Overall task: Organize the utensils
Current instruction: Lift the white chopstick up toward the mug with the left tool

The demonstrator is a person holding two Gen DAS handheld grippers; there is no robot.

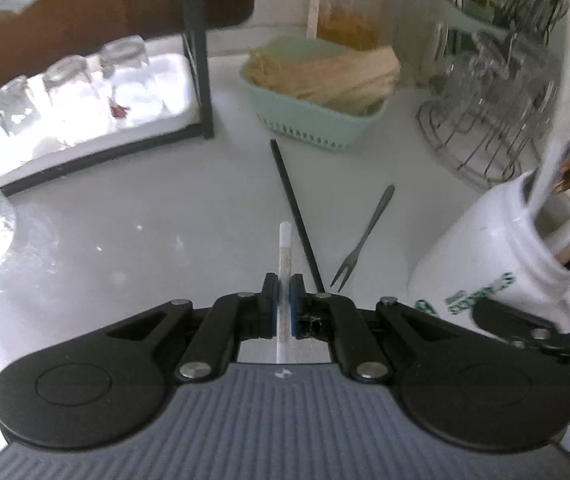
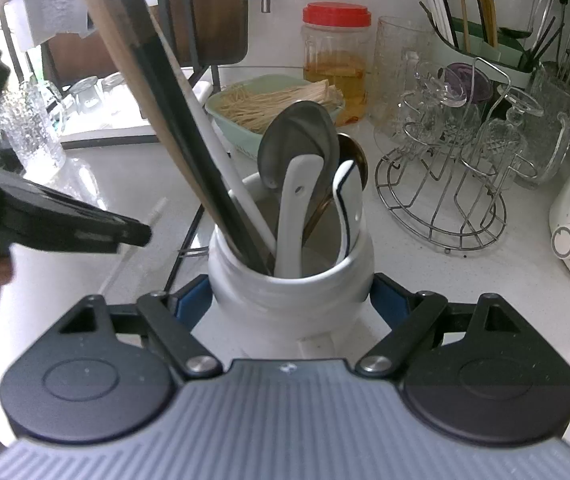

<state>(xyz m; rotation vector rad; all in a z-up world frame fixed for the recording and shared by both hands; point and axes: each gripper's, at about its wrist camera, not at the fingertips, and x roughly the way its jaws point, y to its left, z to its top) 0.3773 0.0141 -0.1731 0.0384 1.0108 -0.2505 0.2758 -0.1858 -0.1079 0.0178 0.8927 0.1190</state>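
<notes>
- The left gripper (image 1: 284, 294) has its fingers pressed together on a thin white chopstick (image 1: 285, 248), which points forward over the counter (image 1: 125, 216), left of the jar (image 1: 497, 248).
- The right gripper (image 2: 291, 300) has its fingers spread wide, one on each side of the jar (image 2: 291, 296), against its wall.
- The jar stands upright on the counter and holds a steel spoon (image 2: 297, 136), a white spoon (image 2: 293, 216), a blue-edged spoon (image 2: 349, 204) and long handles leaning left.
- Left of the jar, a black chopstick (image 1: 295, 212) lies on the counter, with a small fork (image 1: 363, 236) between it and the jar, prongs toward the camera.
- Behind the jar sits a green basket (image 1: 309, 120) of wooden sticks.
- Right of the jar and farther back, a wire rack (image 2: 445, 184) holds glasses.
- Behind the basket stands a red-lidded container (image 2: 335, 60).
</notes>
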